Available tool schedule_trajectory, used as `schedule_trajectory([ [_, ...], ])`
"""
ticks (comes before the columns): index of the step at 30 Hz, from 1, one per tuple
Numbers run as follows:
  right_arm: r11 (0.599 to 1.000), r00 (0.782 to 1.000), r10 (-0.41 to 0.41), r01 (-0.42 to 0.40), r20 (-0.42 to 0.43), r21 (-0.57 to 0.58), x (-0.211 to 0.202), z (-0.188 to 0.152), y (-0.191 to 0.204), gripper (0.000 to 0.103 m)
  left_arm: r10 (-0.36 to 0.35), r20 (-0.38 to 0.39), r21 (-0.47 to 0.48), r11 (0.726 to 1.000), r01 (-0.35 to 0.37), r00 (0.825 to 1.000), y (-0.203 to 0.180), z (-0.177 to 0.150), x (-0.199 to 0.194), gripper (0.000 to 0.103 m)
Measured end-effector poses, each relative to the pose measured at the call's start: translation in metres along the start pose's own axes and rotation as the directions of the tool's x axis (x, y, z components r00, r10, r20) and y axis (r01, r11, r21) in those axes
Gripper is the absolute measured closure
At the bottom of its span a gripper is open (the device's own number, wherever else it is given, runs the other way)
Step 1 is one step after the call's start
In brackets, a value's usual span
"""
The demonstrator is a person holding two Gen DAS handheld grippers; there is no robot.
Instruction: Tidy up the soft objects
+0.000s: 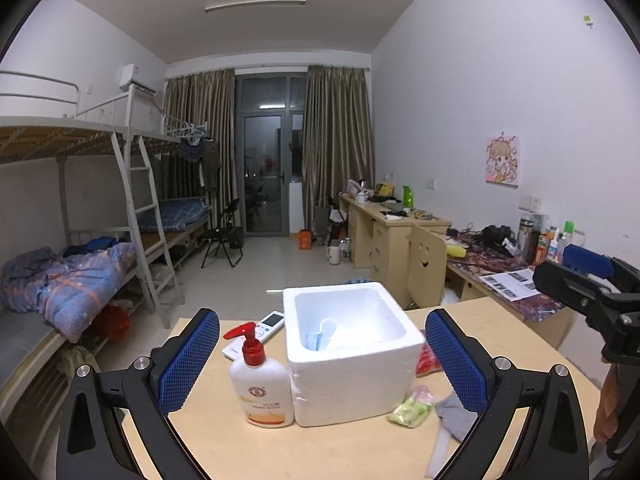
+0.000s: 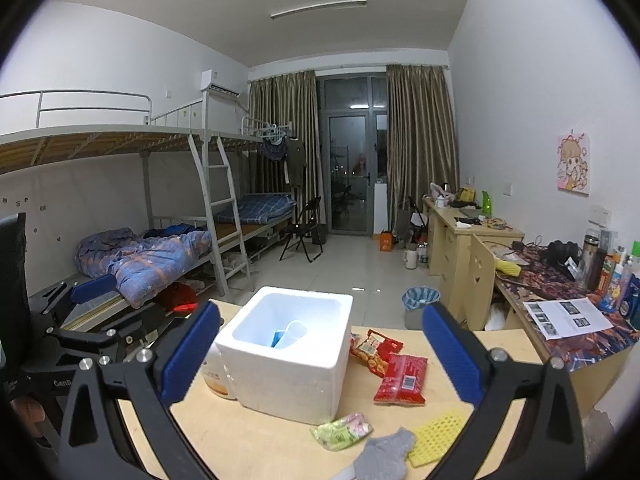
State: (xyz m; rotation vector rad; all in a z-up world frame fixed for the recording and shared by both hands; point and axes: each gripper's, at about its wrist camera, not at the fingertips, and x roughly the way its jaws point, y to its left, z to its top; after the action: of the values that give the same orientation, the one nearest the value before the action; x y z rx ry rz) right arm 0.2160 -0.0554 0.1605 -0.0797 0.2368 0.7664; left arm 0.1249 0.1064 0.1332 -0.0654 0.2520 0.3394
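both grippers gape empty, left gripper, right gripper; only the left view shows the pump bottle whole; only the right shows the yellow cloth

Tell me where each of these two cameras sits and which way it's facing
Left wrist: on the left gripper, looking forward over the table at the foam box and pump bottle; own open fingers frame it, right gripper at right edge.
Right wrist: on the right gripper, facing the same box from its right; left gripper at left edge.
Shared: box, table, green packet.
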Motion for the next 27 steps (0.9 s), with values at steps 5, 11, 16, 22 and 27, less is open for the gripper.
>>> schedule_trajectory([
  [5, 1.000, 1.000, -0.014, 0.014, 0.017, -0.006, -0.017, -0.007, 0.002, 0.000, -0.015, 0.027, 0.007, 1.000, 0.015, 1.000, -0.009, -0.004, -0.022, 0.000],
  [11, 0.999, 0.999, -0.041, 0.041, 0.026, -0.020, -0.033, -0.019, 0.006, 0.000, -0.043, 0.029, -0.003, 0.999, 0.043, 0.999, -0.013, -0.013, -0.039, 0.000],
  [16, 0.999, 0.998, -0.045, 0.046, 0.038, -0.019, -0.044, -0.029, 0.007, 0.000, -0.067, 0.041, -0.015, 0.998, 0.068, 0.997, -0.016, -0.024, -0.046, 0.000],
  [22, 0.995, 0.993, -0.087, 0.091, 0.080, -0.046, -0.053, -0.046, 0.009, 0.000, -0.075, 0.036, -0.038, 0.996, 0.076, 0.997, -0.013, -0.038, -0.039, 0.000],
  [27, 0.991, 0.989, -0.120, 0.125, 0.091, -0.054, -0.055, -0.065, 0.006, 0.000, -0.094, 0.020, -0.054, 0.994, 0.095, 0.995, -0.013, -0.057, -0.030, 0.000],
])
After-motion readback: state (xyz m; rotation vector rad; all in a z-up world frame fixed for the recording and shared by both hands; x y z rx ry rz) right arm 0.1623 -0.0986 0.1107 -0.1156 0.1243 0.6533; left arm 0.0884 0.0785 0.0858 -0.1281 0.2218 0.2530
